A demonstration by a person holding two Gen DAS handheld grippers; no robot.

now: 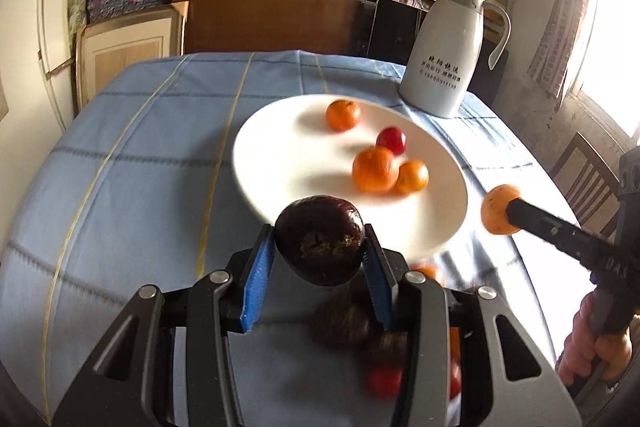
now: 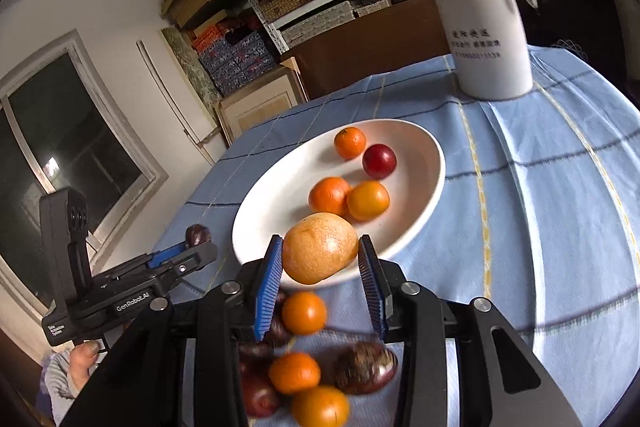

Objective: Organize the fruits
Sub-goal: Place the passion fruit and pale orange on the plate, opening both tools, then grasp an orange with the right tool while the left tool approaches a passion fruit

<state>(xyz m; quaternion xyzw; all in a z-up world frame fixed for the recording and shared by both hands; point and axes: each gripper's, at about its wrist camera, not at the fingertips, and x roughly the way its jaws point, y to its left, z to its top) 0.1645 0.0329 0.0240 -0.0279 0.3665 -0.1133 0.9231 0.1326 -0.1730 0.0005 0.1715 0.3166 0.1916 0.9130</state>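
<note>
Right across the scene lies a big blue checked tablecloth (image 1: 132,163), covering the table. At the far right of it stands a tall white jug (image 1: 446,51) with a curved handle and dark writing on its side.

Next in size is the white plate (image 1: 280,155), sitting in the middle of the cloth. Four small fruits lie on it: one orange (image 1: 343,114) at the far side, a red fruit (image 1: 391,141) near it, and two more oranges (image 1: 375,169) touching each other closer in.

The left gripper (image 1: 320,247) has blue pads, and it is pinching a dark purple fruit (image 1: 320,241) between them, up over the near rim of the plate. The right gripper (image 2: 322,259) is pinching a pale orange fruit (image 2: 320,248), also just over the near edge of the plate. From the left camera, that gripper sticks in from the right side with its fruit off the right rim.

Close to the person, under both grippers, a pile of loose fruits (image 2: 304,373) rests on the cloth: several oranges, some dark purple ones and some red ones. They look blurry.
</note>
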